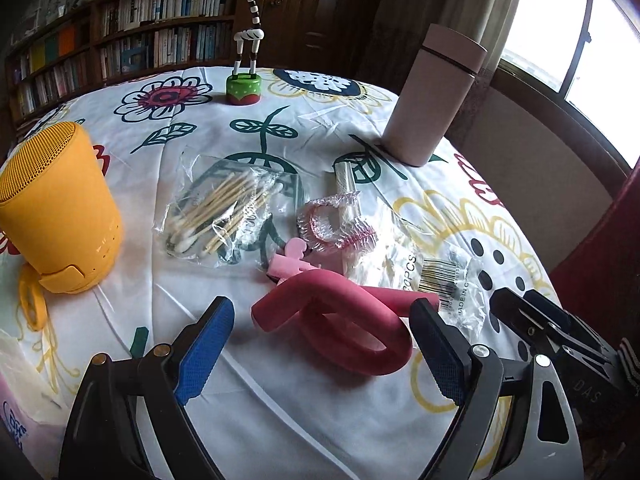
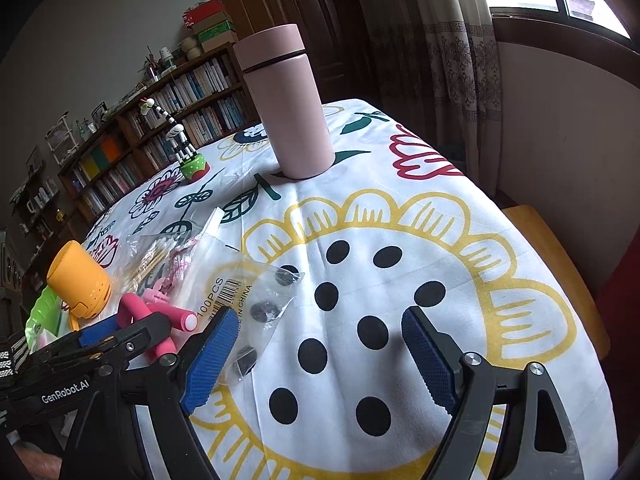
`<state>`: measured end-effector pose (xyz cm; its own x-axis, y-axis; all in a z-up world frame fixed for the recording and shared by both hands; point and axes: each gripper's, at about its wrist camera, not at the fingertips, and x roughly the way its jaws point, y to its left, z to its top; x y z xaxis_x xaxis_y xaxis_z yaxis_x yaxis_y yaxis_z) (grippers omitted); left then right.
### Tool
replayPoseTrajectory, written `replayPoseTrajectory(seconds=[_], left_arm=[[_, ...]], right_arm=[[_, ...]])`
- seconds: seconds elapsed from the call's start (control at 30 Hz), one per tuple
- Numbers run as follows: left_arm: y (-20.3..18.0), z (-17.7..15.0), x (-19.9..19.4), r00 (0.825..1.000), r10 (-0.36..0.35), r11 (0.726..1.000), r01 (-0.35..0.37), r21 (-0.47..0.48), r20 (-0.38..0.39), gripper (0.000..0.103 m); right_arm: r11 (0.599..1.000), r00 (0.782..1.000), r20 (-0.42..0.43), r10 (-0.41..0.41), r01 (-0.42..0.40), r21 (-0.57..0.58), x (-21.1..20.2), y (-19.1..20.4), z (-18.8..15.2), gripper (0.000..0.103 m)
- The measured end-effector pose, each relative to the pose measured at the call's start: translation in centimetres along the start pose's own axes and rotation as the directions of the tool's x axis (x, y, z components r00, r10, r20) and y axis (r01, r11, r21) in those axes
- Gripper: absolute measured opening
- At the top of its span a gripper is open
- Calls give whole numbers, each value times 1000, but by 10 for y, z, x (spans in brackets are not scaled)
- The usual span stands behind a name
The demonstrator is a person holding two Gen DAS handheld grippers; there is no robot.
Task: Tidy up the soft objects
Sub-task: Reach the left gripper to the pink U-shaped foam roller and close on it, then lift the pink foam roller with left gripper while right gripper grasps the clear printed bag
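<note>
On desk (image 2: 400,208): foam roller (image 1: 340,320) between wide-open left hand-held gripper (image 1: 324,344) jaws, ungrasped | right hand-held gripper (image 2: 316,356) wide open, empty

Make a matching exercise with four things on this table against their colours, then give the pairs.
Things:
1. speaker
2. bottle
3. bent foam roller
4. toy giraffe's base

Colours:
A. pale pink
B. green and red
C. yellow
D. deep pink

Pairs: 1-C, 2-A, 3-D, 4-B
</note>
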<state>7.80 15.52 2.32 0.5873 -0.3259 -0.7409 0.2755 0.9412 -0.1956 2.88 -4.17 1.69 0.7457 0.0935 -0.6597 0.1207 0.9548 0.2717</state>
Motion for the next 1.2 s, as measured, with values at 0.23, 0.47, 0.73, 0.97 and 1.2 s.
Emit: replayPoseTrajectory(seconds=[0.23, 0.47, 0.73, 0.97, 1.2], left_arm=[[-12, -8, -5, 999, -52, 996, 51, 80, 16, 54], [-4, -19, -24, 998, -56, 995, 53, 80, 37, 54], [10, -22, -51, 992, -6, 999, 0, 49, 128, 54], [22, -22, -62, 984, 29, 999, -33, 22, 176, 54], [27, -22, -65, 983, 35, 999, -37, 5, 181, 54]], right_arm=[[1000, 1000, 7, 0, 0, -7, 0, 3, -1, 87], [999, 1000, 9, -5, 6, -39, 0, 11, 0, 87], [987, 999, -32, 19, -24, -160, 16, 39, 7, 87], [976, 998, -54, 22, -33, -213, 34, 51, 20, 87], [956, 987, -127, 99, -130, -262, 49, 62, 21, 87]])
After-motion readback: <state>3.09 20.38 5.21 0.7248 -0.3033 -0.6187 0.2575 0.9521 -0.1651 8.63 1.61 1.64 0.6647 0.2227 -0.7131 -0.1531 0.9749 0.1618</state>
